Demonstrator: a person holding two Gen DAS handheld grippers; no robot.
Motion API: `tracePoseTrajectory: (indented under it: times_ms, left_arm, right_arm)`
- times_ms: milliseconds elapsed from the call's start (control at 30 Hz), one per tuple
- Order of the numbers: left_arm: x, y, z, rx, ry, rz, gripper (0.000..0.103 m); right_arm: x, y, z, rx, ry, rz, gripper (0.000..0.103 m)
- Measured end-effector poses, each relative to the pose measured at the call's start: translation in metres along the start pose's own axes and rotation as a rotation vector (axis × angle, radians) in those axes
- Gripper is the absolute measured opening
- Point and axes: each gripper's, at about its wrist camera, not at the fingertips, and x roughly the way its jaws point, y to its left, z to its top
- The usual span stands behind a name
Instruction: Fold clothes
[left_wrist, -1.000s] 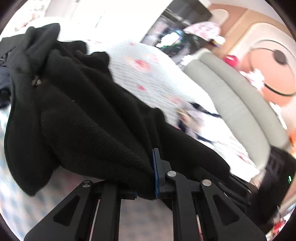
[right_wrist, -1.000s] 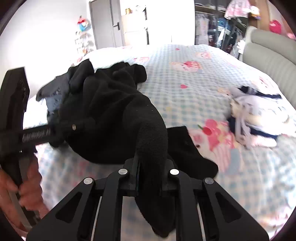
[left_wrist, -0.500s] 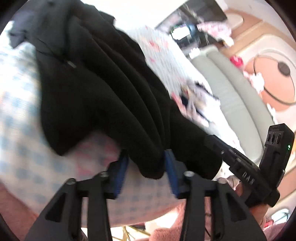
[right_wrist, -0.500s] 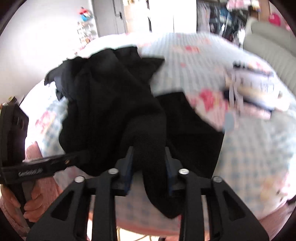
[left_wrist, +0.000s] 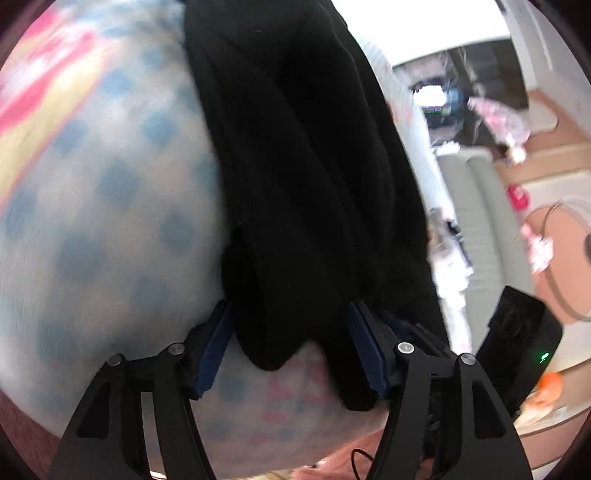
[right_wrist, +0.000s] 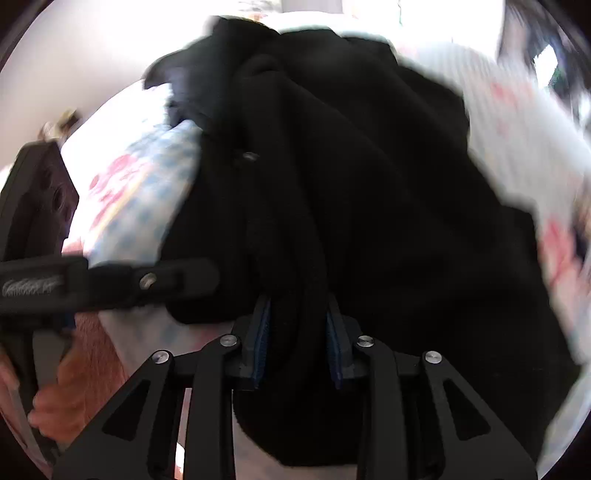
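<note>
Left wrist: black garment (left_wrist: 295, 184) between opening jaws, untouched; right wrist alone shows closing jaws pinching it.

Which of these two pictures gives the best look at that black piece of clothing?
The right wrist view: there the black garment spreads across most of the picture, with its bunched outline on the checked bedsheet visible, though blurred. The left wrist view shows only a narrow folded strip of it running between the open blue pads.

A bed (left_wrist: 110, 206) covered by a blue-and-white checked sheet (right_wrist: 147, 206) with pink and red prints carries a crumpled black garment (right_wrist: 369, 184) lying across it.
</note>
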Motion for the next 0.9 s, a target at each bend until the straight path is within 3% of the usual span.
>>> tracePoseTrajectory:
  times_ms: [33,67,133,167,233,367,467,533,600,700,867,900]
  left_arm:
    - [-0.004,-0.004,0.001,0.02,-0.001,-0.018,0.063]
    - [-0.003,-0.011,0.003,0.043,-0.001,-0.034,0.053]
    - [0.001,-0.033,0.005,0.132,-0.006,-0.043,0.016]
    - [-0.001,-0.047,0.005,0.184,-0.014,-0.041,0.008]
    - [0.0,-0.087,0.004,0.299,-0.01,-0.03,0.008]
    - [0.006,-0.156,-0.003,0.463,0.024,-0.061,0.009]
    - [0.015,-0.161,-0.014,0.452,0.026,-0.066,0.01]
    - [0.043,-0.162,-0.016,0.426,0.059,-0.085,0.01]
    - [0.062,-0.154,-0.02,0.393,0.09,-0.093,0.01]
    - [0.065,-0.139,-0.031,0.365,0.122,-0.12,0.01]
    - [0.06,-0.122,-0.037,0.341,0.156,-0.135,0.01]
    - [0.053,-0.114,-0.037,0.335,0.145,-0.144,0.01]
  right_arm:
    - [-0.003,-0.006,0.0,0.022,-0.017,0.004,0.021]
    - [-0.009,-0.009,0.0,0.029,-0.041,-0.016,0.021]
    - [-0.025,-0.013,0.001,0.015,-0.1,-0.1,0.019]
    - [-0.035,-0.018,0.002,0.028,-0.13,-0.123,0.018]
    - [-0.058,-0.035,0.002,0.095,-0.197,-0.147,0.012]
    - [-0.106,-0.077,-0.011,0.198,-0.297,-0.225,0.011]
    - [-0.126,-0.097,-0.027,0.21,-0.312,-0.333,0.006]
    - [-0.14,-0.117,-0.043,0.258,-0.331,-0.412,0.006]
    - [-0.152,-0.143,-0.06,0.347,-0.328,-0.398,0.006]
    - [-0.157,-0.157,-0.067,0.366,-0.294,-0.277,0.009]
    - [-0.142,-0.118,-0.046,0.269,-0.288,-0.096,0.048]
    - [-0.137,-0.107,-0.037,0.251,-0.292,-0.062,0.065]
